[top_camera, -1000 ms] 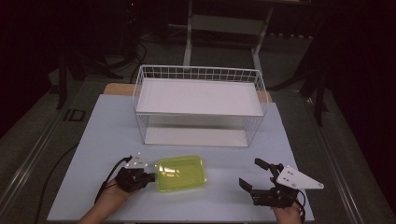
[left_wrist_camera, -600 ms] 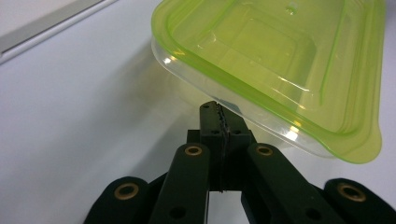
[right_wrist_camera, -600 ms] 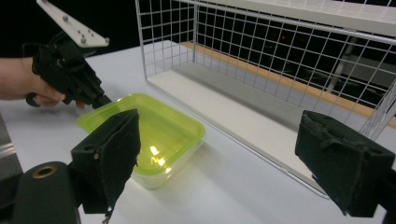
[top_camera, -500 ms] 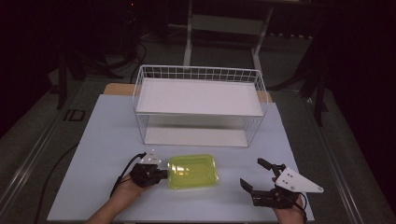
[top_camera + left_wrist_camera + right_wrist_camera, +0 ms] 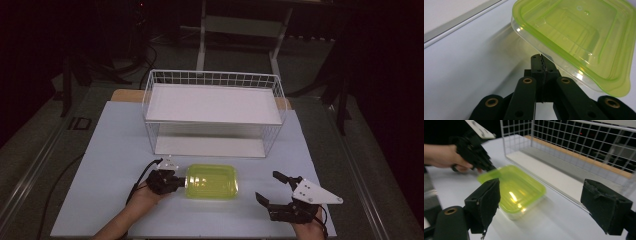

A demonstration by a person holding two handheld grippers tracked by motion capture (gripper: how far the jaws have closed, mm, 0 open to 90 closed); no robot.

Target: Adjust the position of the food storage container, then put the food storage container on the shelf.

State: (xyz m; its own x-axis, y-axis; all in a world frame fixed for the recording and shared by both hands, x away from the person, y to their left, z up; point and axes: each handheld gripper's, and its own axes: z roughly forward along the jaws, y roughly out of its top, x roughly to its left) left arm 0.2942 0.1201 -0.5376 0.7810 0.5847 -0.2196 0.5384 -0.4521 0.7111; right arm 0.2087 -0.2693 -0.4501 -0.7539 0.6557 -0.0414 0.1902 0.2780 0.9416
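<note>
Translucent lime-green rectangular plastic container [image 5: 211, 181] lying on the pale surface [image 5: 110, 150], just in front of the white wire two-tier basket rack [image 5: 214, 112]. Its long axis runs left to right. The left tool [image 5: 172, 181] is at the container's left short end, jaws pressed together on the rim lip. The right tool [image 5: 274, 188], jaws spread wide and holding nothing, waits apart to the container's right. The left hand is nearer.
</note>
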